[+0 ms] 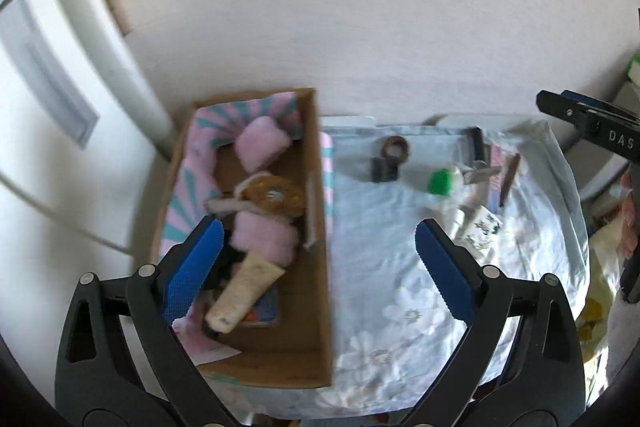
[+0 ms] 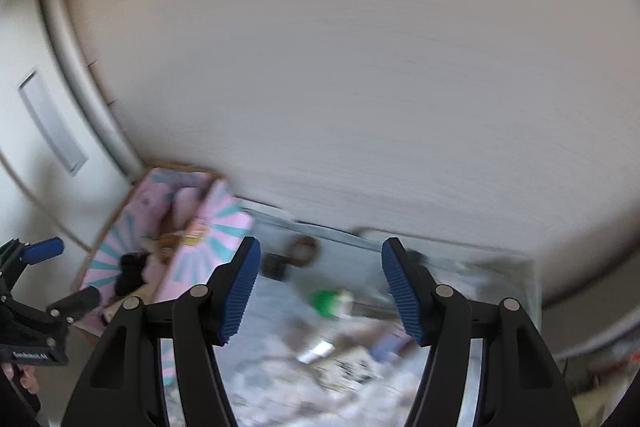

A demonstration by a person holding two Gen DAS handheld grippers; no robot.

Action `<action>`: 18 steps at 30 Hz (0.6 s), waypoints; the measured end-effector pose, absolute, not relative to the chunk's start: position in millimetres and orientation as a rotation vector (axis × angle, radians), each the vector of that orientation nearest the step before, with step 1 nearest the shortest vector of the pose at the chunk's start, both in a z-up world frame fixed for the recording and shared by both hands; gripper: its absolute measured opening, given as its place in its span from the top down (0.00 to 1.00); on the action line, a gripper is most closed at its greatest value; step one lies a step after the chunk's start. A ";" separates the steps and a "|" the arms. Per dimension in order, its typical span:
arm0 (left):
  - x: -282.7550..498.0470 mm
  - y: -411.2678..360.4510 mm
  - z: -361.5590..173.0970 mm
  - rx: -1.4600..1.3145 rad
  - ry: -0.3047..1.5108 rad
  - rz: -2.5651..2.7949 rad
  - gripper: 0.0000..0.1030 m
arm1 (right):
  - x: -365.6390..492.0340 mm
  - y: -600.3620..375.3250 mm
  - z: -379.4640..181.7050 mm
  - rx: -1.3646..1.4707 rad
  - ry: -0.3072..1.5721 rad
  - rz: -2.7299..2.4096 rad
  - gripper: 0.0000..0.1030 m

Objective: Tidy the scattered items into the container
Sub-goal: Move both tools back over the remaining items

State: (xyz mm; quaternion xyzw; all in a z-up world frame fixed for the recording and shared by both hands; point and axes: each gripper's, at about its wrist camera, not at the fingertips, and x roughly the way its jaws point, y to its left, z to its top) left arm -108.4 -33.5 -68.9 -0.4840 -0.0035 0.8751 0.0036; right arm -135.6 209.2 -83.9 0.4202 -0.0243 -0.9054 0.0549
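A cardboard box (image 1: 320, 267) with pink-and-teal flaps stands at the table's left; it also shows in the right wrist view (image 2: 208, 243). In it lie pink rolls (image 1: 262, 143), a brown tape roll (image 1: 272, 193) and a cream tube (image 1: 244, 291). My left gripper (image 1: 316, 259) is open and empty above the box's right wall. On the floral cloth (image 1: 400, 267) lie a brown ring (image 1: 395, 147), a black block (image 1: 384, 169), a green-capped bottle (image 1: 440, 181) and small cards (image 1: 484, 223). My right gripper (image 2: 318, 291) is open and empty above the green-capped bottle (image 2: 328, 303), which is blurred.
A pale wall (image 1: 360, 7) runs behind the table. A white door (image 1: 48, 87) stands at left. A black-framed tray edge (image 1: 476, 139) sits at the back of the table. The right gripper (image 1: 588, 123) shows at the right edge of the left wrist view.
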 end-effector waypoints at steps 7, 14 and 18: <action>-118.3 15.1 -98.5 -1.552 0.047 2.623 0.06 | -111.2 262.4 -106.1 1.377 -0.125 -2.782 0.43; -146.2 57.1 -150.4 -1.620 0.069 2.486 0.06 | -77.3 253.3 -161.5 1.370 0.059 -2.658 0.43; -157.5 77.2 -174.3 -1.633 0.082 2.432 0.06 | -57.8 237.6 -187.6 1.318 0.187 -2.573 0.43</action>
